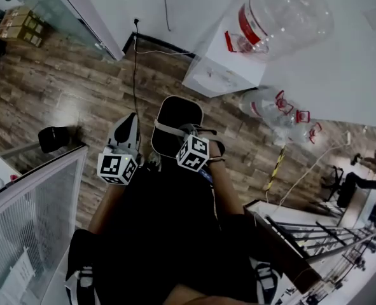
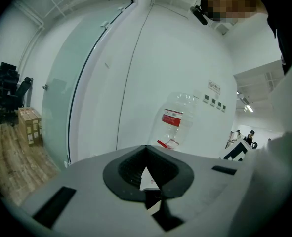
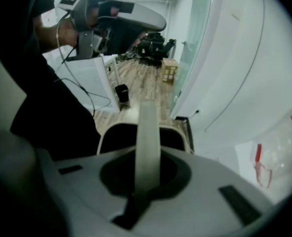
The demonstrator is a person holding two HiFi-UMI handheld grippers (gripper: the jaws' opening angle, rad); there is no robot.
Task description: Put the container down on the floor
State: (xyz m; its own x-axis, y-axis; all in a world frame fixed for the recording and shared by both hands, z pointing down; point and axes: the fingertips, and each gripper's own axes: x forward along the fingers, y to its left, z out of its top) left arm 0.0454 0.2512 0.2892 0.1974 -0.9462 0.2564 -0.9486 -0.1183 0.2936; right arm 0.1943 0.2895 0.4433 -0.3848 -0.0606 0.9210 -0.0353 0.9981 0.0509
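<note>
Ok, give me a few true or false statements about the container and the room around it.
1. The right gripper is shut on the black container's beige handle. True.
2. The water dispenser has no bottle on it. False: a clear water bottle sits upside down on top.
3. The floor is wood plank. True.
4. The cardboard boxes stand right beside the dispenser. False: they are far off by the glass wall.
</note>
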